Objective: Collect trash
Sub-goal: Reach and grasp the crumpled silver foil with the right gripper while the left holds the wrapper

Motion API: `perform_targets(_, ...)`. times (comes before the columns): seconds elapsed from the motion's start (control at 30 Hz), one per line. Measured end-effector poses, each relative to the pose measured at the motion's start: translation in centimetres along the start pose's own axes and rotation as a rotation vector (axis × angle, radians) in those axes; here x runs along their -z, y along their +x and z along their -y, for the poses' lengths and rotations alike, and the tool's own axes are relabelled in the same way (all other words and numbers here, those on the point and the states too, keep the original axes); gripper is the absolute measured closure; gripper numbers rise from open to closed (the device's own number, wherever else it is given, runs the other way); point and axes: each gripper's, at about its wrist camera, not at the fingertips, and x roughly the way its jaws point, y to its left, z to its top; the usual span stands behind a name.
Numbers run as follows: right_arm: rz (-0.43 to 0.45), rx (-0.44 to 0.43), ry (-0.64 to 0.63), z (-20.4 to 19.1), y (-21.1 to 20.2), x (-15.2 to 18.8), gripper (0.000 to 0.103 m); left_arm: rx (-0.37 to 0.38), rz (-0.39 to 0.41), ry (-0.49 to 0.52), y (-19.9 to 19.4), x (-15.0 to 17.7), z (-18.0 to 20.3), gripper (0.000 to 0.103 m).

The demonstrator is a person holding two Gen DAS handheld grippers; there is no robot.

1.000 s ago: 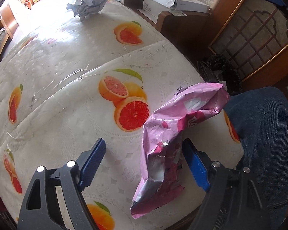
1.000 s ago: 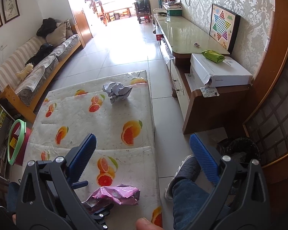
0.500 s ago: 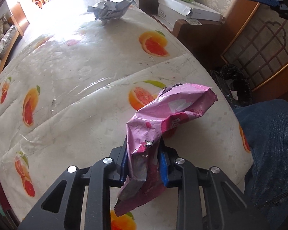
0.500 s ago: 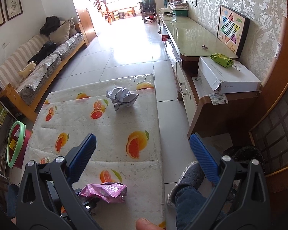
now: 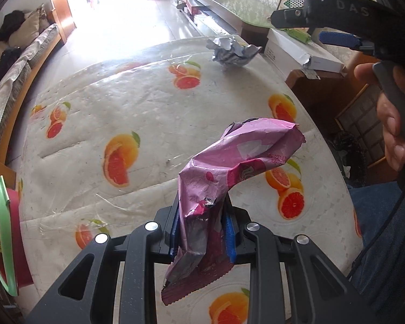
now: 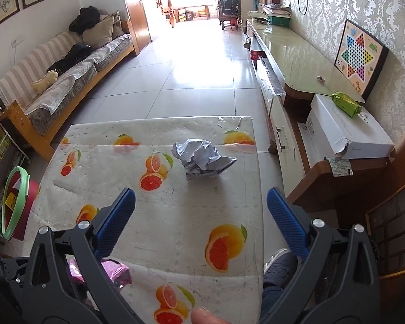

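The pink wrapper (image 5: 237, 172) is being held in the left gripper (image 5: 202, 232), whose blue pads are pressed together on the wrapper's lower, crumpled part, while its upper end is arching free above the desk (image 5: 137, 124). The jaws have just been closing, with the wrapper between them. The right gripper (image 6: 199, 221) is being carried wide and empty, aimed toward the crumpled grey paper ball (image 6: 202, 159) that is lying near the far end of the desk, well apart from the wrapper.

For the step to be done well, the pinch on the wrapper is best kept firm and steady (thin foil of this kind is likely to slip if the hold is relaxed), and the loose tail is best kept clear of the desk edge while it is being carried. A dark-lined bin (image 5: 349, 159) is being shown beside the desk on the right, and it is judged to be the likely destination. The right gripper is probably best centred over the ball before any closing is attempted.
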Motion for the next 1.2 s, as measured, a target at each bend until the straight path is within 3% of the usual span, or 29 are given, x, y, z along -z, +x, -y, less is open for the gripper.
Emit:
perform_targets(0.47, -0.092, 0.064, -0.080, -1.2, 11.6, -2.8, 0.005, 0.000, -0.038, -0.110, 3.0, 0.1, -4.5, 0.079)
perform_targets(0.83, -0.141, 0.086, -0.097, -1.3, 15.5, -2.7, 0.006, 0.000, -0.047, -0.116, 3.8, -0.5, -5.5, 0.079)
perform_targets(0.87, -0.145, 0.084, -0.096, -1.3, 15.8, -2.6, 0.007, 0.001, -0.046, -0.119, 3.7, -0.6, -5.6, 0.079)
perform_targets(0.93, -0.162, 0.076, -0.090, -1.3, 16.2, -2.4, 0.022, -0.001, -0.045, -0.124, 3.6, -0.6, -5.8, 0.079)
perform_targets(1.07, -0.166, 0.063, -0.083, -1.3, 16.1, -2.3, 0.043, -0.006, -0.042, -0.125, 3.2, -0.5, -5.9, 0.079)
perform_targets(1.2, -0.165, 0.051, -0.078, -1.5, 15.3, -2.4, 0.048, -0.008, -0.027, -0.126, 2.2, -0.4, -5.8, 0.079)
